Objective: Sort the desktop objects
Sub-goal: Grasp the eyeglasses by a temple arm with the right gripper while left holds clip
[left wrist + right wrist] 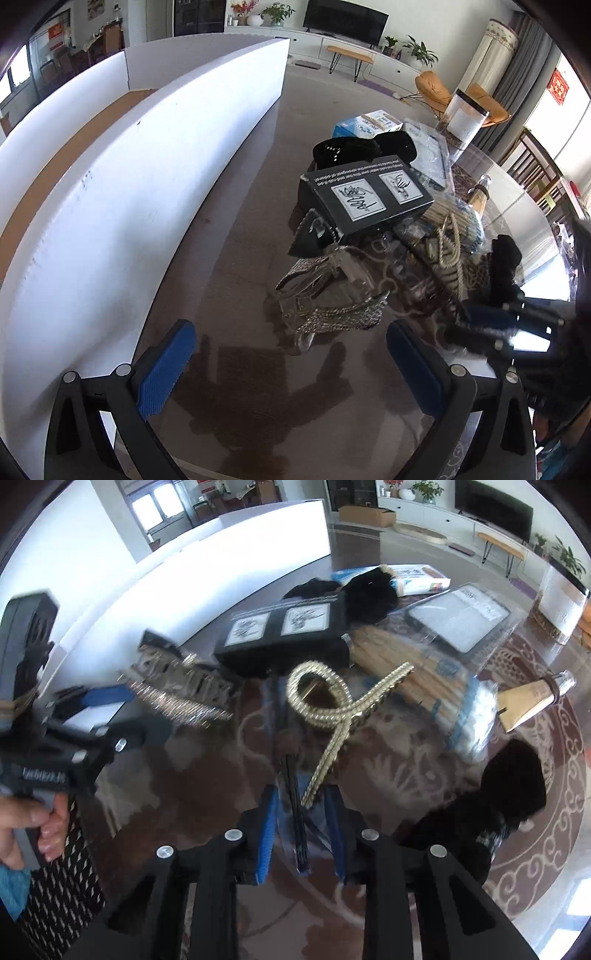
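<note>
My right gripper is shut on a clear packet holding a gold ribbon-shaped hair clip and lifts it above the glass table. That clip also shows in the left wrist view. My left gripper is open and empty, low over the table, with a rhinestone hair claw just ahead of its fingers. It appears blurred in the right wrist view beside the same claw. A black box with two pictures lies on the pile behind.
A long white open box stands along the left. On the table lie black fabric items, a bundle of wooden sticks in plastic, a clear-packed tray, a blue-white box, a clear canister and a black pouch.
</note>
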